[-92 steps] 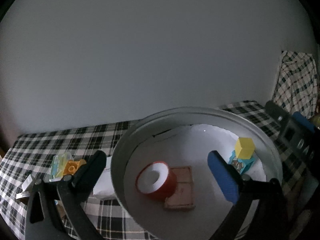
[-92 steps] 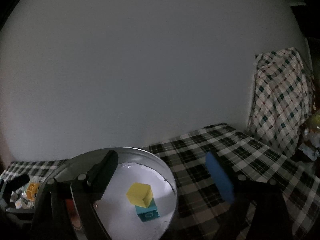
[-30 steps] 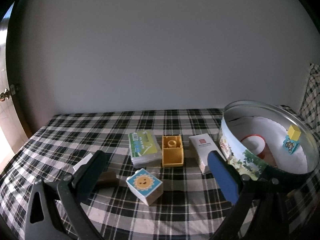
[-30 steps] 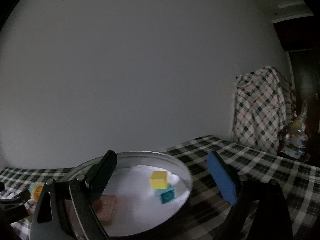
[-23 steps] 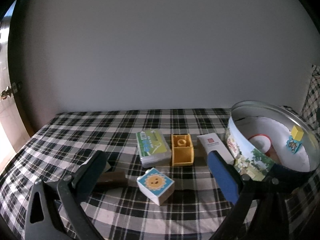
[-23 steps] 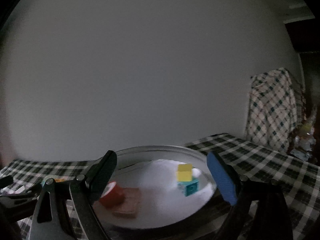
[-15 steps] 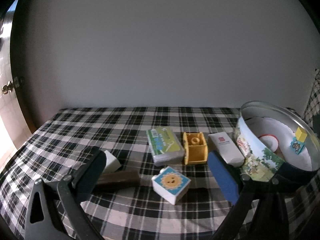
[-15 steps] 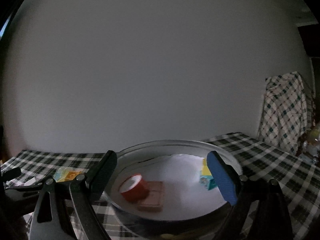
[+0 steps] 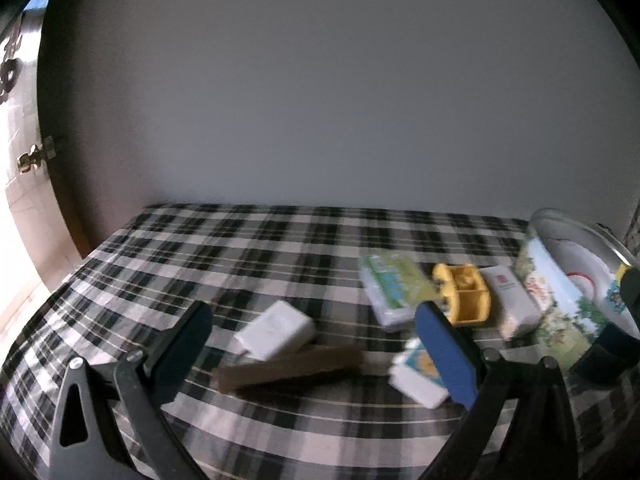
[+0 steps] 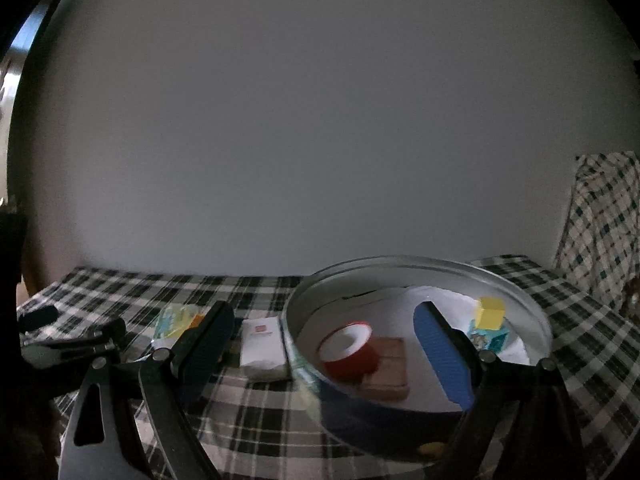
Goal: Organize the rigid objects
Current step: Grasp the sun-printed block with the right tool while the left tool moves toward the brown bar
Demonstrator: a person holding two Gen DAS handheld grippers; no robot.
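Six loose items lie on the checked tablecloth (image 9: 248, 248): a white adapter (image 9: 274, 330), a brown bar (image 9: 288, 366) touching it in front, a sun-printed cube (image 9: 418, 372), a green packet (image 9: 394, 288), a yellow block (image 9: 464, 294) and a white box (image 9: 510, 300), the last three in a row beside the round tin (image 10: 416, 268). Four things sit inside the tin: a red tape roll (image 10: 348, 350), a brown tile (image 10: 386, 368), and a yellow cube (image 10: 490, 312) atop a teal cube (image 10: 490, 338). The left gripper (image 9: 316, 344) and right gripper (image 10: 324, 346) both gape wide, holding nothing. Bare cloth stretches left toward the table's edge.
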